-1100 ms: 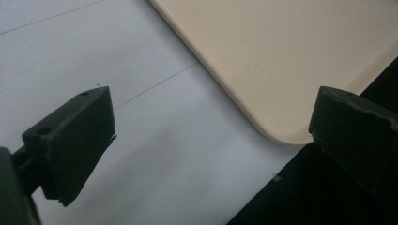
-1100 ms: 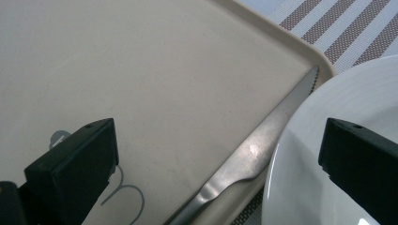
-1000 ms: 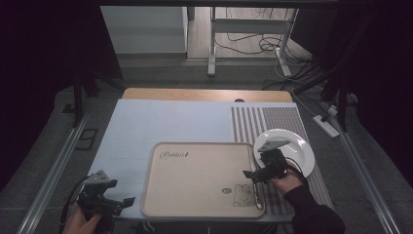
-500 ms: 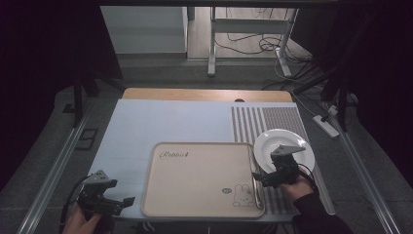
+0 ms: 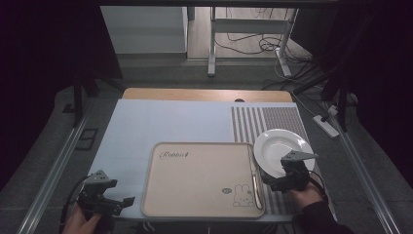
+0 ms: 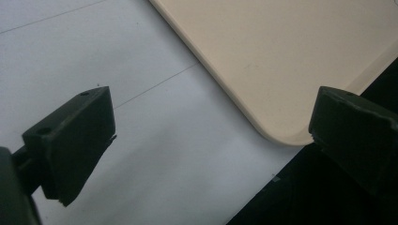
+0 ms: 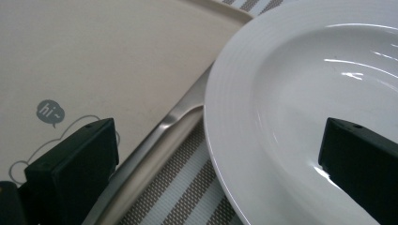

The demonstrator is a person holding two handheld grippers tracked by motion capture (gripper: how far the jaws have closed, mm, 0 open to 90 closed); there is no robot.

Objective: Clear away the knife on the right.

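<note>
Your right gripper [image 5: 272,181] hangs with jaws spread wide over the near rim of the white plate [image 5: 277,147], which rests on the striped mat just beside the beige tray [image 5: 195,180]. Your left gripper [image 5: 117,202] hovers, jaws apart, at the tray's near left corner.

The table [image 5: 146,122] carries a beige tray [image 5: 199,178], a striped mat [image 5: 263,122] and a white plate [image 5: 280,146]

White plate [image 5: 280,146], empty, upright on striped mat, at tray's 3 o'clock, rim overlapping the tray edge. Steel utensil [image 7: 155,140] lies along that edge.
</note>
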